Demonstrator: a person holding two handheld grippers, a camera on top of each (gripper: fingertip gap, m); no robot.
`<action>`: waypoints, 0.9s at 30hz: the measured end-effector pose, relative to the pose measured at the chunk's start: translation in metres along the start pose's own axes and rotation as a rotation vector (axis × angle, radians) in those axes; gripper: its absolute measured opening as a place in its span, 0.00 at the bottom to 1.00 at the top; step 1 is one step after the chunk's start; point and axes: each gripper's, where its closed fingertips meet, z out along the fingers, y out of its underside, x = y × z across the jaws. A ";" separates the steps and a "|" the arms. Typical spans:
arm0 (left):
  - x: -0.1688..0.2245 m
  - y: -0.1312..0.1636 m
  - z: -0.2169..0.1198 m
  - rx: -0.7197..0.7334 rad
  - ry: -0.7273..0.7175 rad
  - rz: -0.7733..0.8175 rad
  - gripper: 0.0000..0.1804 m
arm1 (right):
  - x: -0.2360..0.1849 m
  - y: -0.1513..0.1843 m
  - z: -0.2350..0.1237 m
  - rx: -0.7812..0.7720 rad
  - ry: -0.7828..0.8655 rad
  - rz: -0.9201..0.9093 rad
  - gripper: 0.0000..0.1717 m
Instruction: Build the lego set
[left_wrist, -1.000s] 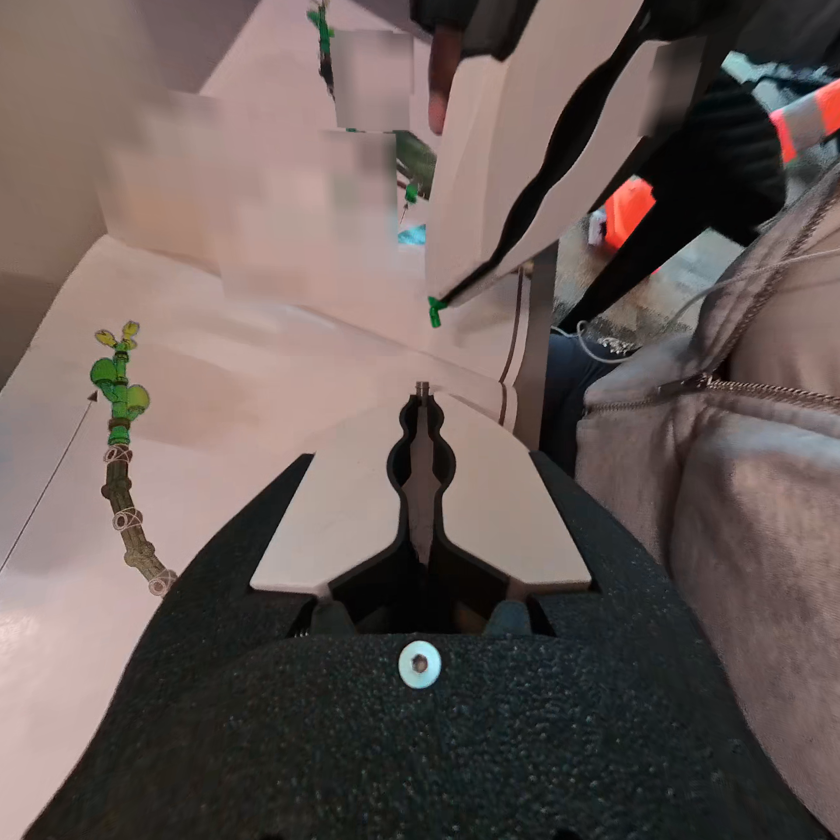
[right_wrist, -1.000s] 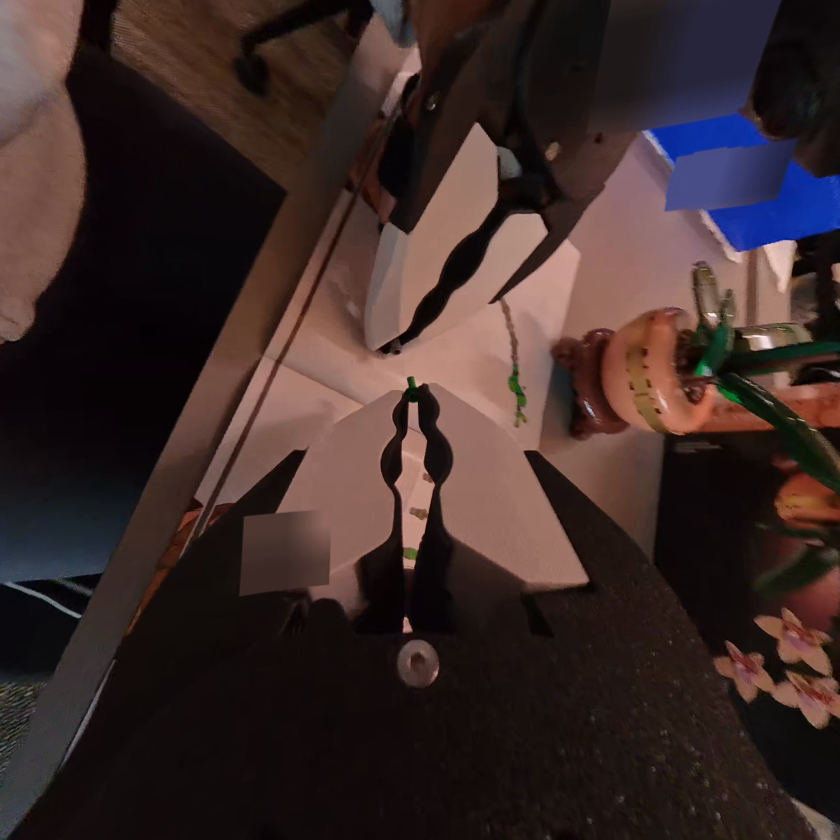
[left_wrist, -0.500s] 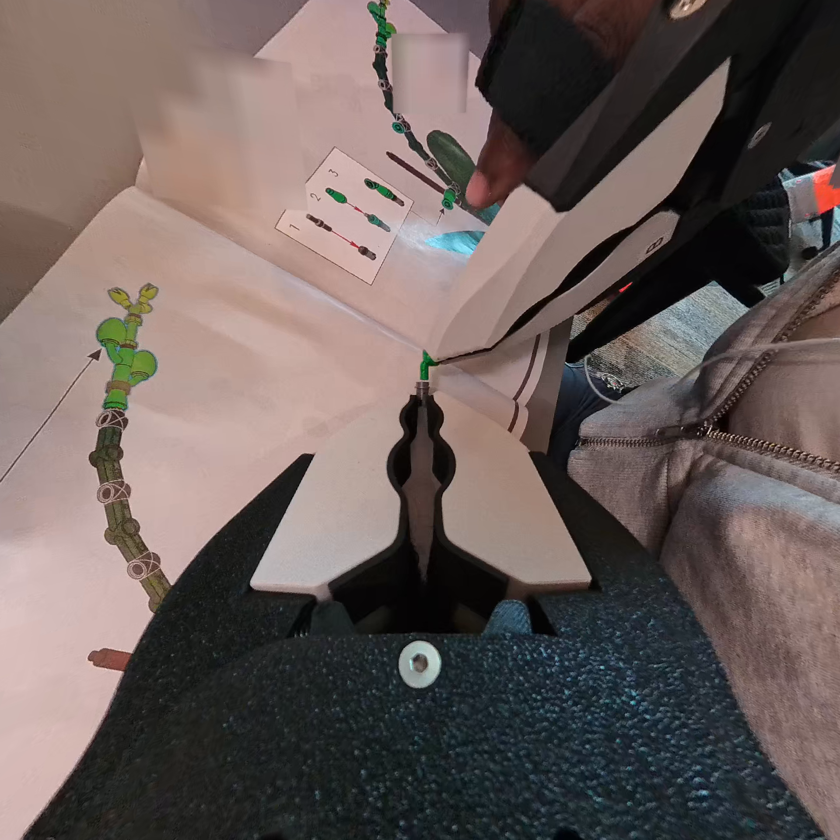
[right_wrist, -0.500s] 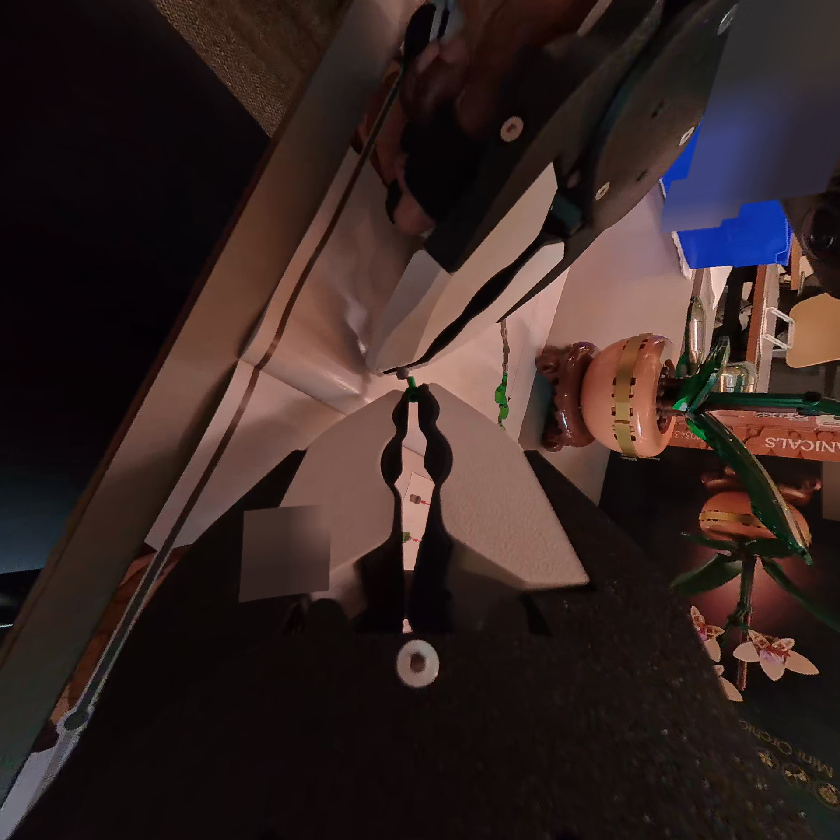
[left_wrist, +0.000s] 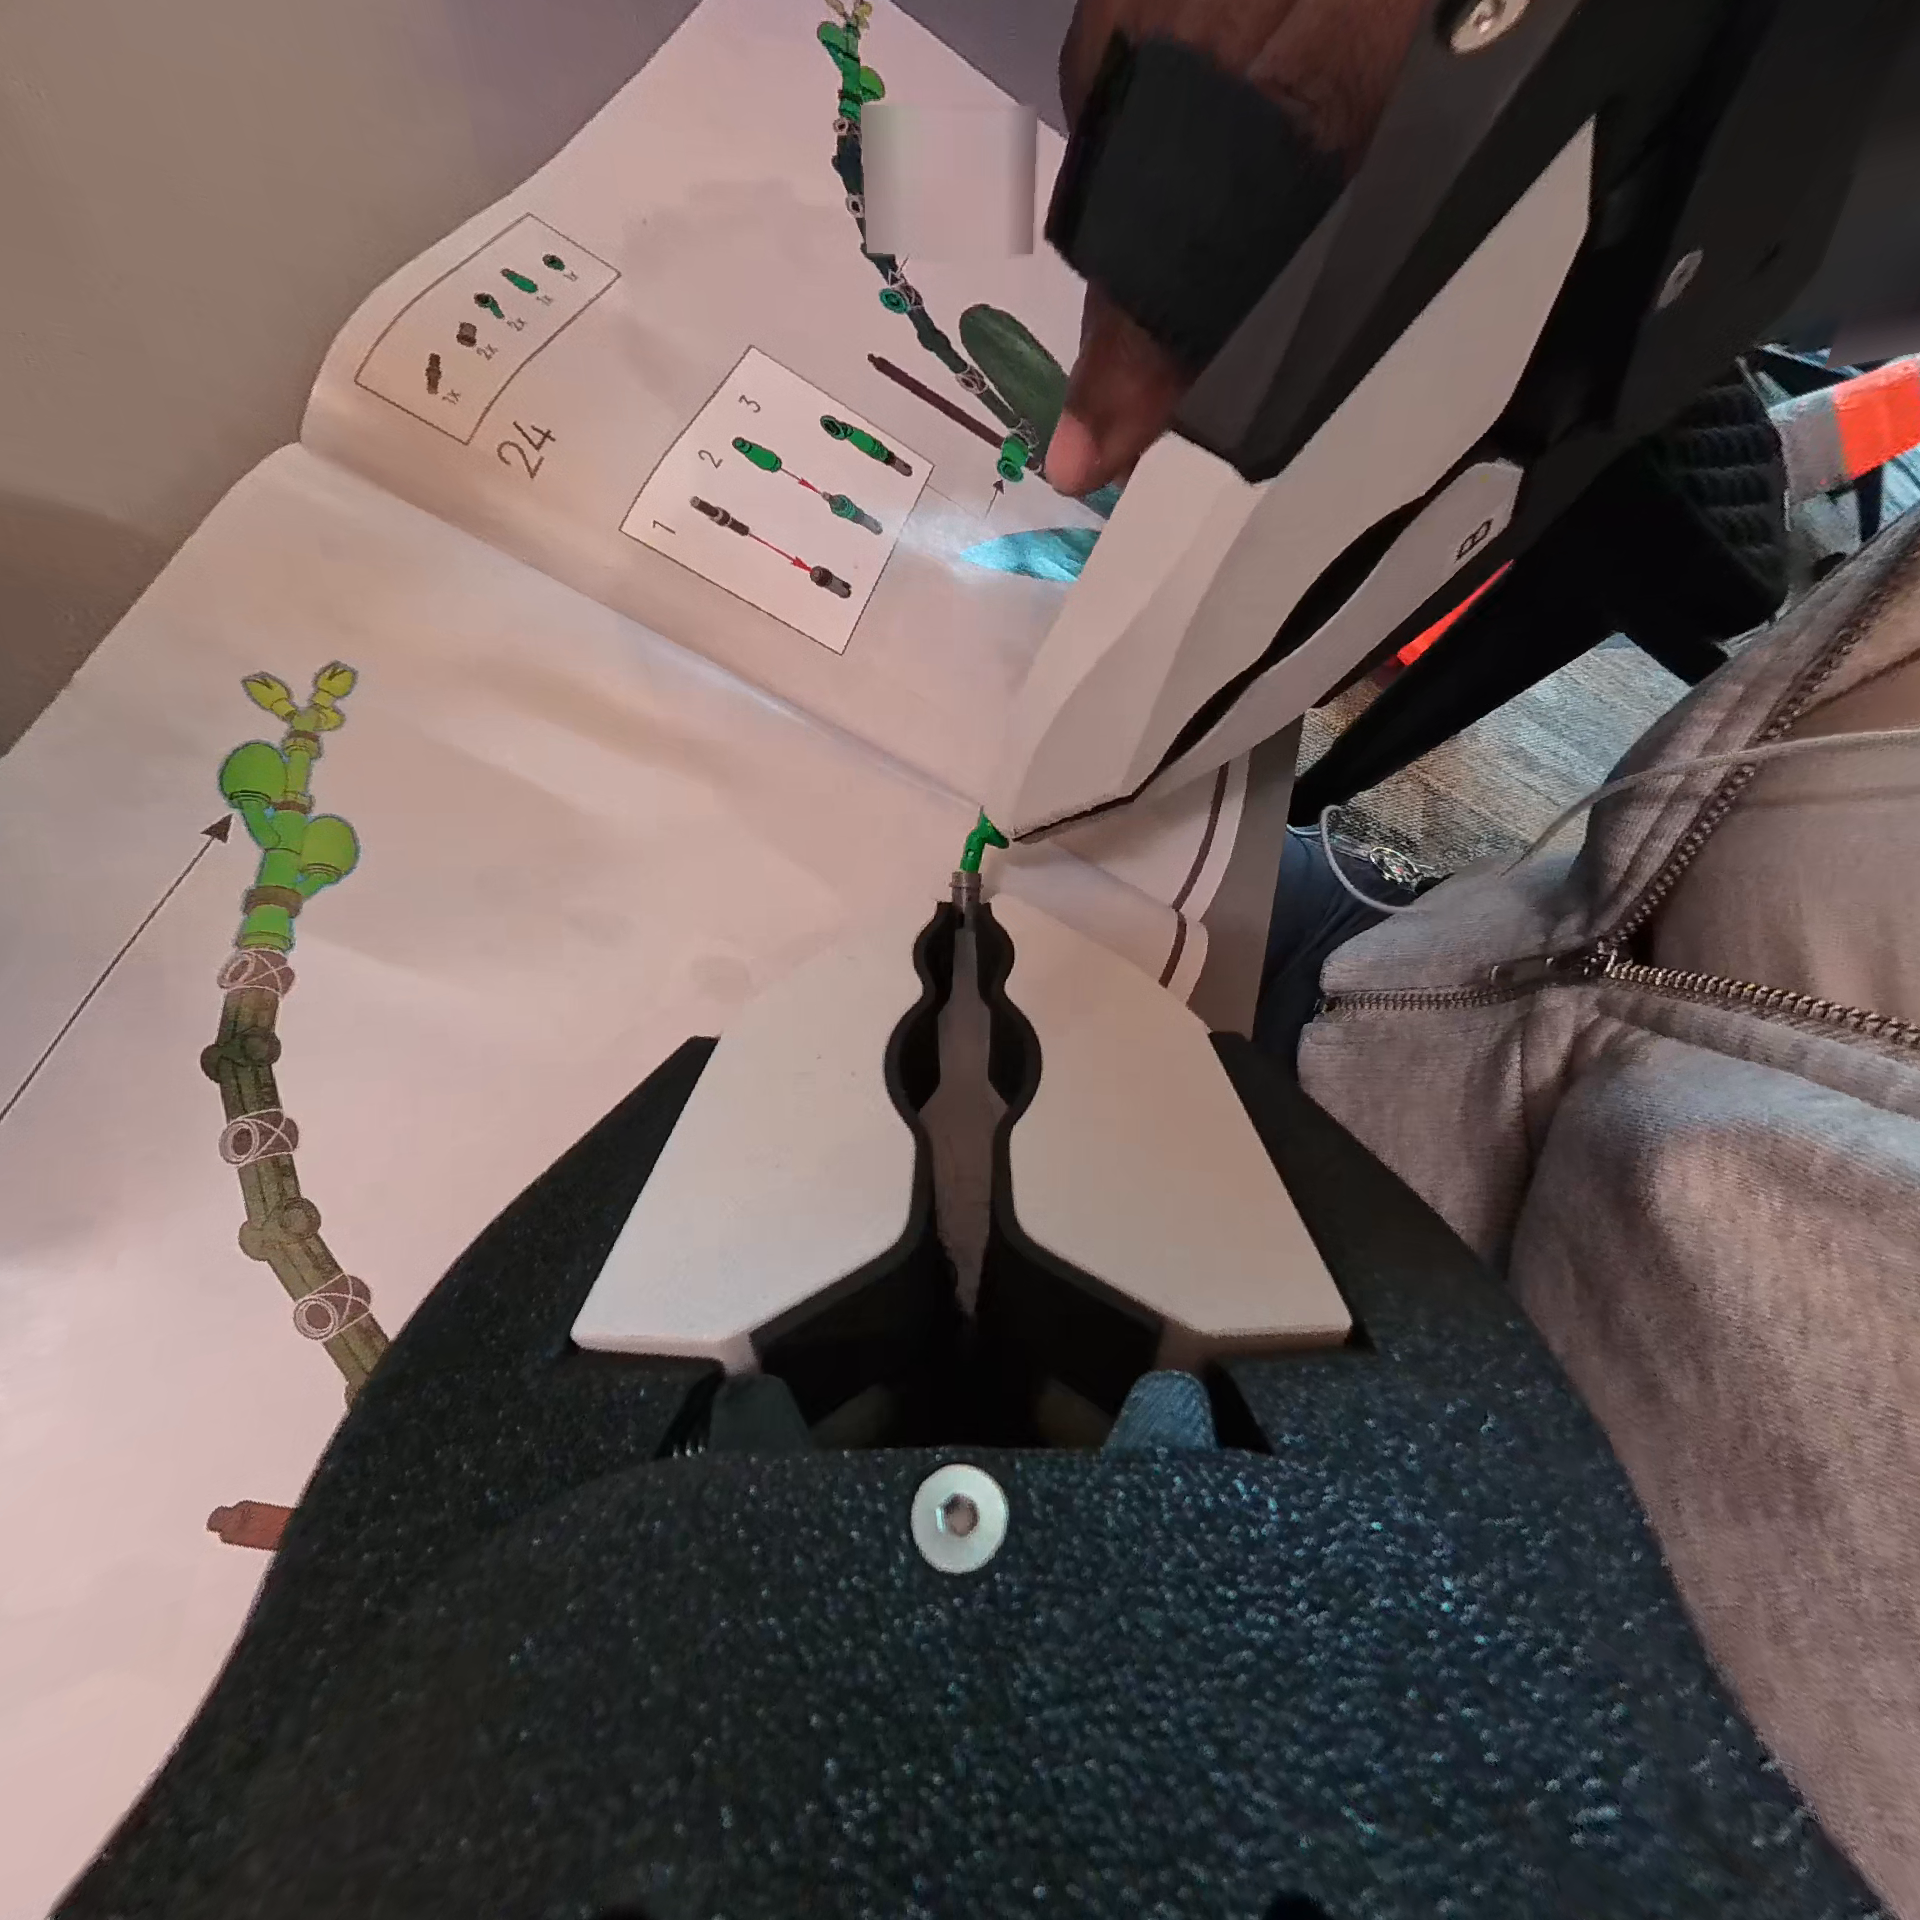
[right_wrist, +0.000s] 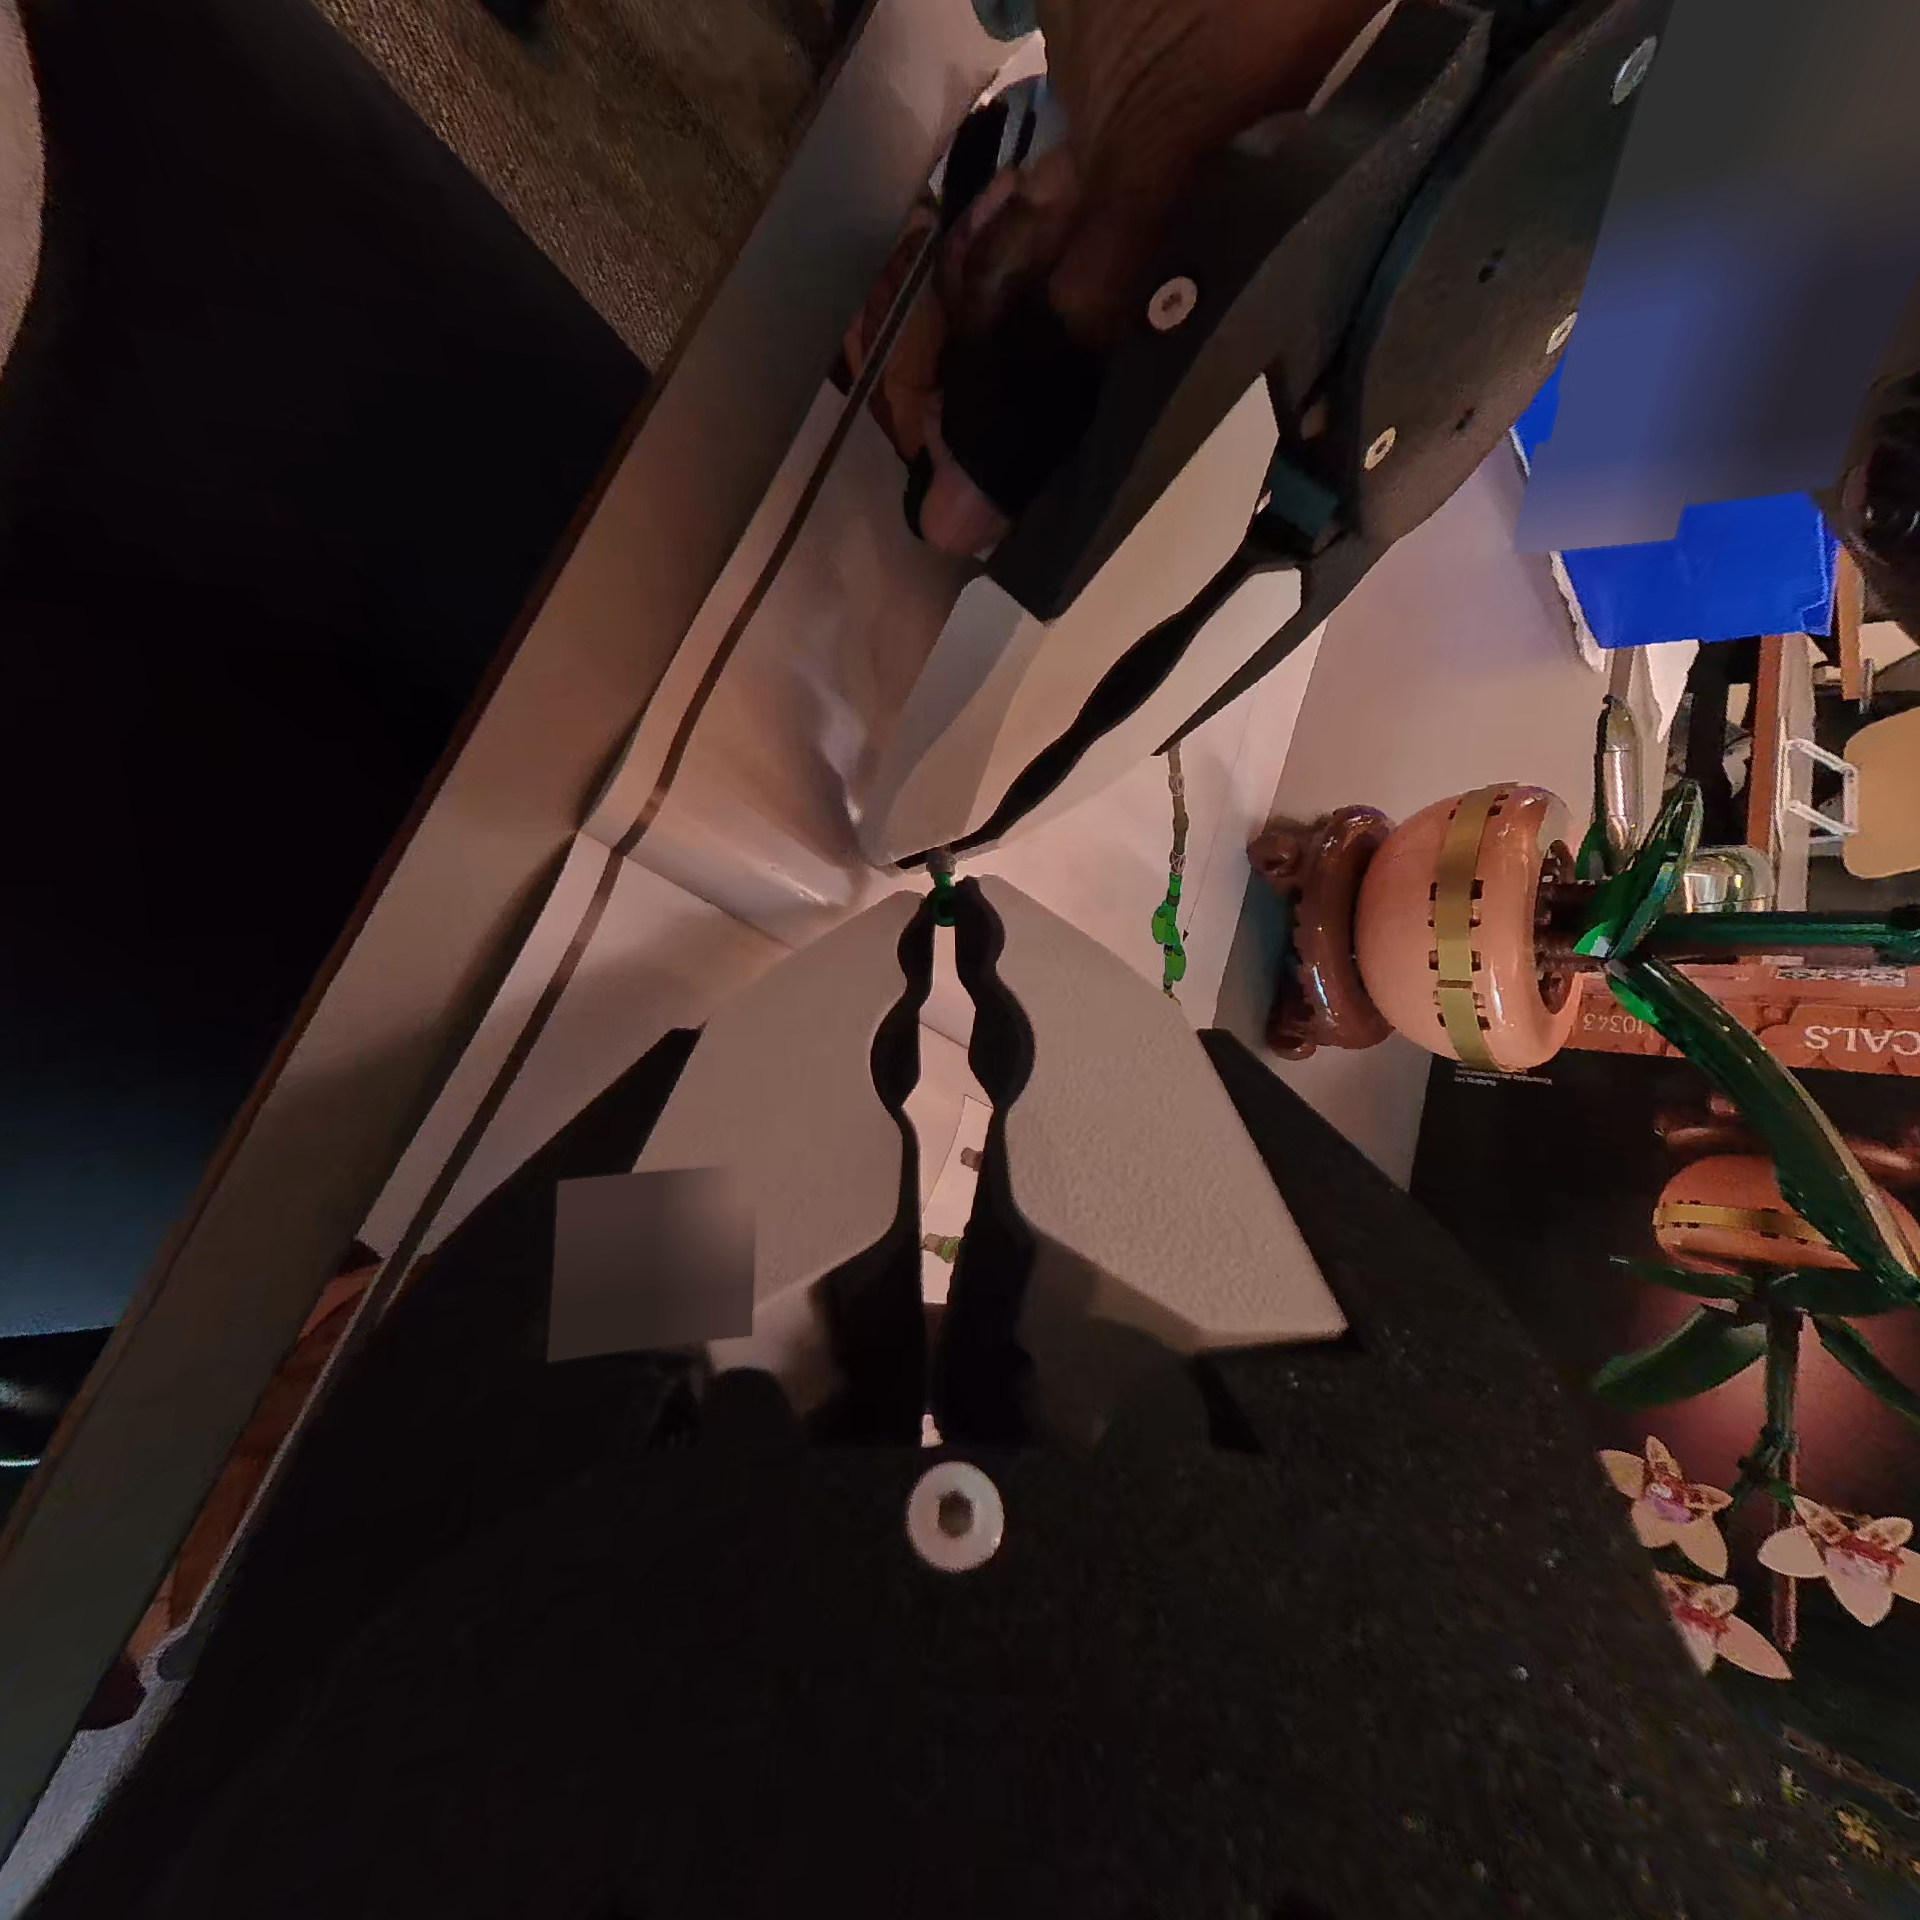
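Open instruction booklet (left_wrist: 540, 790) on the worktop (right_wrist: 665, 499); above it, left gripper (left_wrist: 968, 914) clamps a grey pin (left_wrist: 966, 886), right gripper (right_wrist: 943, 902) clamps a green connector (right_wrist: 941, 904); tips nearly touching, pieces meeting end to end, axes slightly angled

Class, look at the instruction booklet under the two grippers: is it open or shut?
Open. The instruction booklet lies spread flat, two printed pages showing on either side of a centre fold, beneath the left gripper.

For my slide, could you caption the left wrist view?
Left gripper and right gripper join grey pin and green connector.
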 end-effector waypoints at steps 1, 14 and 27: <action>0.001 0.000 0.000 -0.001 0.003 0.007 0.02 | 0.000 -0.001 0.000 0.009 -0.001 0.002 0.02; 0.008 -0.003 -0.001 0.027 0.038 0.091 0.02 | 0.001 -0.009 -0.011 0.277 -0.091 0.302 0.01; 0.017 -0.017 -0.003 0.130 0.054 0.220 0.02 | 0.009 -0.009 -0.030 0.429 -0.094 0.551 0.01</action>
